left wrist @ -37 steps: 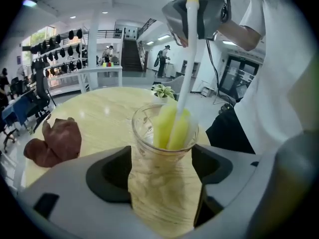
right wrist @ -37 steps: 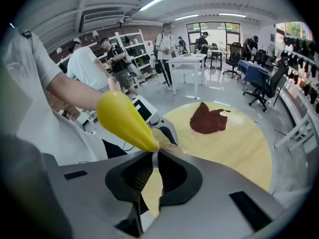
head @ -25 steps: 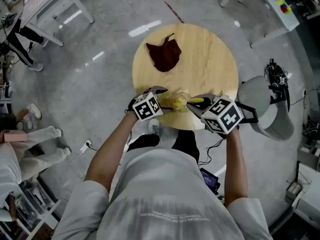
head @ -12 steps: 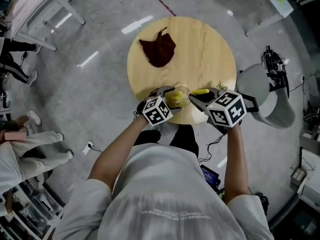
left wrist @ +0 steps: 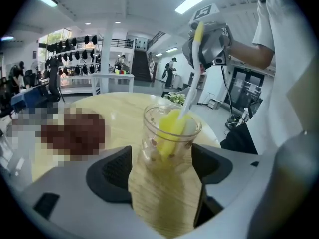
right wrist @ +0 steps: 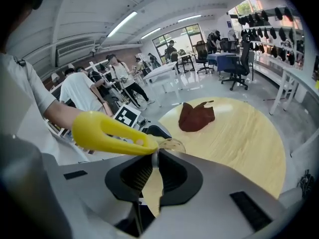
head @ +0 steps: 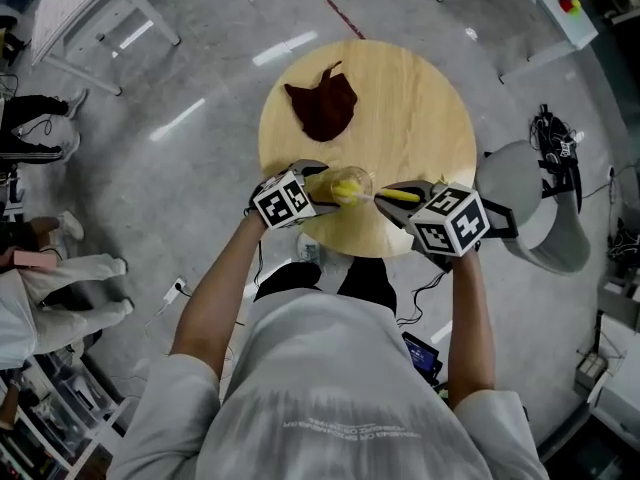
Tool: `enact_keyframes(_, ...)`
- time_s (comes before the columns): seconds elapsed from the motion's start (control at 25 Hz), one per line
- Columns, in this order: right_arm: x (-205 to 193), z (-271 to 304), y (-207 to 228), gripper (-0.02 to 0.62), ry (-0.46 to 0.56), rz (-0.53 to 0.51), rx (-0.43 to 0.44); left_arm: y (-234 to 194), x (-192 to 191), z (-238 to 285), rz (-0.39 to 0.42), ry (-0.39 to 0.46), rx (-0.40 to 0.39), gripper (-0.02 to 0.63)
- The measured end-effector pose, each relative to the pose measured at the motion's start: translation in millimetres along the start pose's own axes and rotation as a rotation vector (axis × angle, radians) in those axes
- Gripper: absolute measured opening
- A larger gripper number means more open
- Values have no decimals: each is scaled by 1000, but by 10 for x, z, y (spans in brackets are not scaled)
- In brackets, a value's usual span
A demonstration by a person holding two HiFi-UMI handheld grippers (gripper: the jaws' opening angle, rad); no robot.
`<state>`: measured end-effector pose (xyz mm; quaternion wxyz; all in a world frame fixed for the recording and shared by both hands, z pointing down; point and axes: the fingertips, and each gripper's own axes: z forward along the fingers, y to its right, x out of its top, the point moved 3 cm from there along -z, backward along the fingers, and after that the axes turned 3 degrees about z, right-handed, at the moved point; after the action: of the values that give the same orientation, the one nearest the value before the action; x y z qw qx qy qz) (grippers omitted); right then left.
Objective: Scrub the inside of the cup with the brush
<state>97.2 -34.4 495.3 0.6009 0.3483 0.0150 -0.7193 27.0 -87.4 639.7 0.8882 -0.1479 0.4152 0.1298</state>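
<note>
A clear glass cup (head: 347, 185) is held near the round wooden table's (head: 420, 98) front edge, with my left gripper (head: 322, 194) shut on its sides. In the left gripper view the cup (left wrist: 167, 143) sits between the jaws, the brush's yellow sponge head (left wrist: 170, 128) inside it. A white stem rises to the yellow handle (left wrist: 198, 34). My right gripper (head: 392, 196) is shut on the brush (head: 400, 195) just below its yellow loop handle (right wrist: 107, 133), stem pinched between the jaws. The cup's rim (right wrist: 172, 144) shows just beyond my right gripper (right wrist: 153, 167).
A crumpled brown cloth (head: 322, 108) lies on the table's far left part. A grey round seat (head: 530, 208) stands right of the table. A person's legs (head: 60, 278) are at the left edge, and a white table (head: 90, 8) at the top left.
My left gripper has turned and drawn left with the cup, which now sits slightly farther onto the table. The brush head has stayed inside the cup, and the right gripper has followed.
</note>
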Motion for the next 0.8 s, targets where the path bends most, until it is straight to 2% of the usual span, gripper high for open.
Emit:
enact_keyframes(0.2, 97, 23, 44, 66, -37, -52, 52, -37, -59, -145, -121, 45, 120, 382)
enact_keyframes(0.44, 166, -12, 243, 64, -32, -62, 124, 261, 180, 1, -167, 83, 210, 385)
enact_keyframes(0.8, 238, 102, 216, 69, -69, -113, 270, 289, 217, 304, -311, 45, 561, 405)
